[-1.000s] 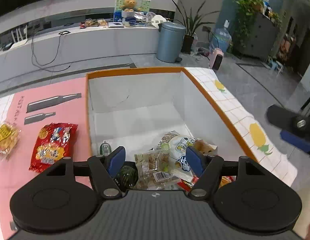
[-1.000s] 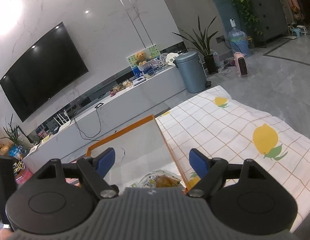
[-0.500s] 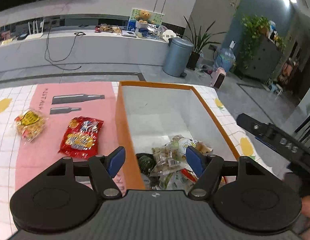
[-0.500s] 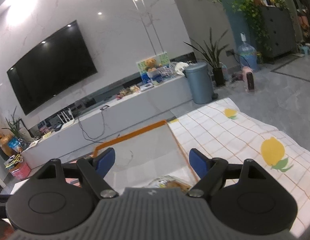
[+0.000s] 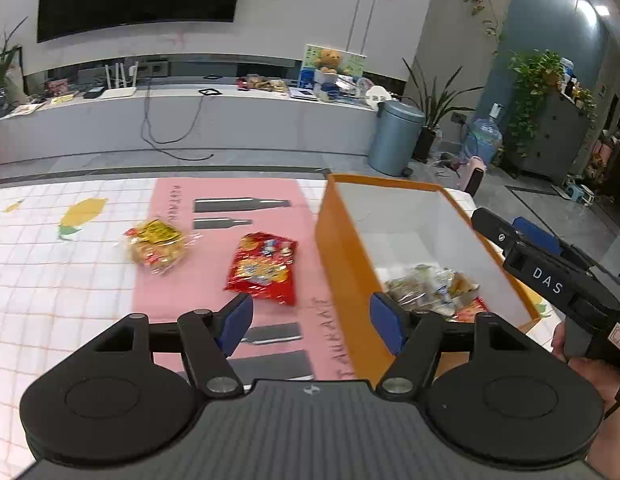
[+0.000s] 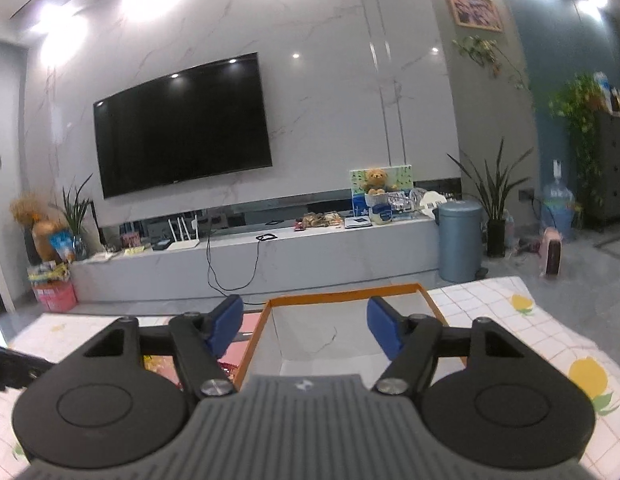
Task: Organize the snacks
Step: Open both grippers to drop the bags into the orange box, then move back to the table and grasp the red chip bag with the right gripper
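Since the earlier frames, the left gripper [image 5: 311, 330] has been carried leftward off the box [image 5: 341, 264], so that the box's orange wall is now seen ahead between its blue pads and the pink mat [image 5: 226, 280] fills the view ahead and to the left. The left jaws have closed a little but stand apart, with nothing gripped. The right gripper [image 6: 306, 326] has been rolled level and is held over the near end of the box [image 6: 341, 292]; its jaws have just been closing, yet they are open, with nothing between them. Snacks [image 5: 433, 290] are piled in the box's near end, ahead and right of the left gripper. A red bag [image 5: 264, 268] lies on the mat just ahead of the left pad, and a yellow bag [image 5: 158, 244] farther left, apart from it.
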The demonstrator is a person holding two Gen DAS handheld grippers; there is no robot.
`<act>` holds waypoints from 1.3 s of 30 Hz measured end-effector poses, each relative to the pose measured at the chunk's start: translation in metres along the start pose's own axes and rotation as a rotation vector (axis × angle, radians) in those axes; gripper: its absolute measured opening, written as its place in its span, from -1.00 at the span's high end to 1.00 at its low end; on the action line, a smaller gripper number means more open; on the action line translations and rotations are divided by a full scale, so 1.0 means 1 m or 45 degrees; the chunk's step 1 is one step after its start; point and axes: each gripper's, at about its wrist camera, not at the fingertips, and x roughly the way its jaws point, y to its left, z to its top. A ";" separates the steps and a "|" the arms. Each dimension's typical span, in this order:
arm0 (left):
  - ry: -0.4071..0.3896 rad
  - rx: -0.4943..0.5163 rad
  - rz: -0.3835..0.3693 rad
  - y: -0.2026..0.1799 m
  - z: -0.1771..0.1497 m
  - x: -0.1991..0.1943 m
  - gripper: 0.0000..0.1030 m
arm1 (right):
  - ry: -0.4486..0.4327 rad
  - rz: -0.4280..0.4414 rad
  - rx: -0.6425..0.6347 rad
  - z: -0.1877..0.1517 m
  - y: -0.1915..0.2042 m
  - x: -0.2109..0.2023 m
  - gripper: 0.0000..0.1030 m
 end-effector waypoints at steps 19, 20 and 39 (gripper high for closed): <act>-0.050 -0.087 0.125 0.079 -0.052 -0.011 -0.53 | -0.008 0.149 0.130 -0.057 0.100 -0.011 -0.14; -0.048 -0.091 0.127 0.084 -0.056 -0.008 -0.53 | 0.028 0.124 0.189 -0.068 0.105 -0.007 -0.15; 0.035 -0.084 0.335 0.149 -0.057 0.046 -0.51 | 0.281 -0.173 -0.030 -0.111 0.167 0.149 -0.93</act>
